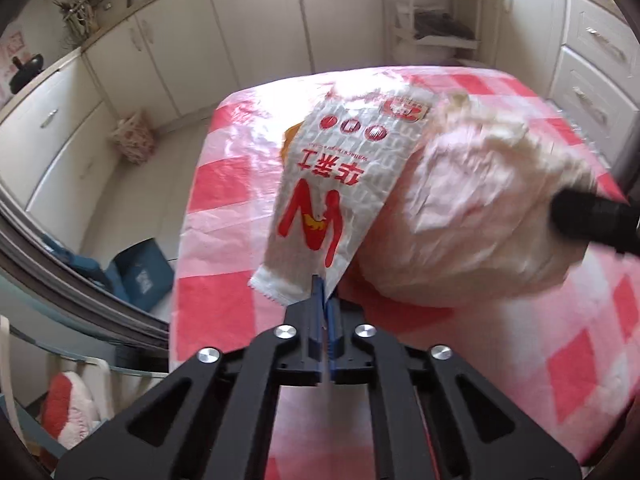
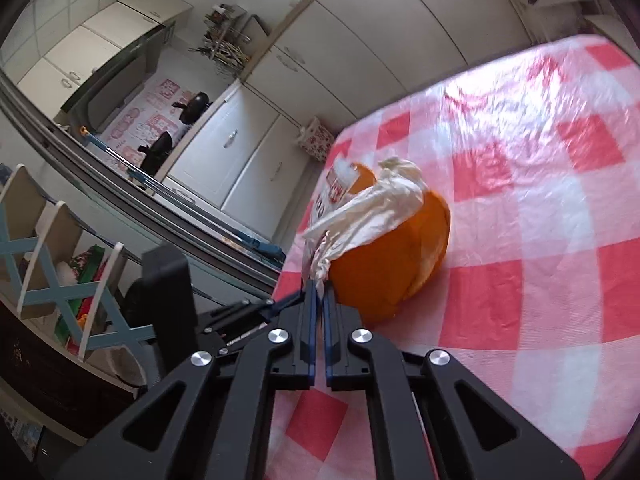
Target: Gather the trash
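Nipped between the closed left gripper [image 1: 322, 292] is a printed wrapper [image 1: 336, 192], a crumpled plastic bag [image 2: 376, 208] is pinched by the closed right gripper [image 2: 319, 292], both over the checked tablecloth [image 2: 540, 240]; disposal remains undone.

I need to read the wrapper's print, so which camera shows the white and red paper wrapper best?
The left wrist view: the paper wrapper faces the camera, logo visible, held by the left gripper. The right wrist view shows only a small corner.
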A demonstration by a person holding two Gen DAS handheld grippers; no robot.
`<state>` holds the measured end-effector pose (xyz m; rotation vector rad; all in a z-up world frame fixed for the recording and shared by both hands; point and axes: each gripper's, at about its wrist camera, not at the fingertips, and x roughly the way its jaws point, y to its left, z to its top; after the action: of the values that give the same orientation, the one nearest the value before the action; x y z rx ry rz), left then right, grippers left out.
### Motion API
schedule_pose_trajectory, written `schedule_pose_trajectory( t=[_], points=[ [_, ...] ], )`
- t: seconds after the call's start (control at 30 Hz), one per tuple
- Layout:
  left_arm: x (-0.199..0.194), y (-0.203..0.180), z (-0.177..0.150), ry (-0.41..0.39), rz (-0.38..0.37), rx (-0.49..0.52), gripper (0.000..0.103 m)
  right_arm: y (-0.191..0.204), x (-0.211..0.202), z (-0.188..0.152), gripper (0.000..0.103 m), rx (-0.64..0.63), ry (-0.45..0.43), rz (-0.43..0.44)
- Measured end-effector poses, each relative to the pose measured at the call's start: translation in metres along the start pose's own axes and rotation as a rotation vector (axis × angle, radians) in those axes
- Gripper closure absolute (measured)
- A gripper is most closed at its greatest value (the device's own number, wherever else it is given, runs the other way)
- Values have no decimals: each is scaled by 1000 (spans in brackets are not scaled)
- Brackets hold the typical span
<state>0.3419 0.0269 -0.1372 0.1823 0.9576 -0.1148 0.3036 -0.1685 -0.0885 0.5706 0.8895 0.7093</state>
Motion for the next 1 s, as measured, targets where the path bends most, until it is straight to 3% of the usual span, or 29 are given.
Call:
schedule_pose_trajectory(
  t=[0.17, 0.27, 0.43, 0.6, 0.67, 0.77, 0.83, 0.9, 1.0],
  points=[
    [-35, 3, -18, -8, -176, -85, 103, 7, -51, -8, 99, -87, -42, -27],
    [-62, 7, -38, 0, -313, -156, 103, 7, -62, -10, 99, -100, -15, -22],
    [-78, 12, -77, 50, -477, -275, 102, -6, -85, -27, 99, -76, 44, 4],
    [-52, 4, -95, 176, -458, -286, 102, -40, -88, -42, 99, 4, 134, -74],
    [-47, 4, -96, 174, -448, -295, 98, -56, -84, -47, 95, 63, 163, -97],
    [-47, 1, -89, 156, -448, -296, 84, -67, -77, -51, 78, 123, 173, -87],
    [-49, 0, -87, 134, -444, -306, 63, -67, -71, -51, 66, 134, 178, -70],
    [-50, 5, -86, 108, -429, -335, 46, -62, -64, -50, 65, 137, 177, -37],
    [-52, 14, -88, 77, -427, -379, 46, -60, -61, -50, 65, 112, 175, -27]
  ],
)
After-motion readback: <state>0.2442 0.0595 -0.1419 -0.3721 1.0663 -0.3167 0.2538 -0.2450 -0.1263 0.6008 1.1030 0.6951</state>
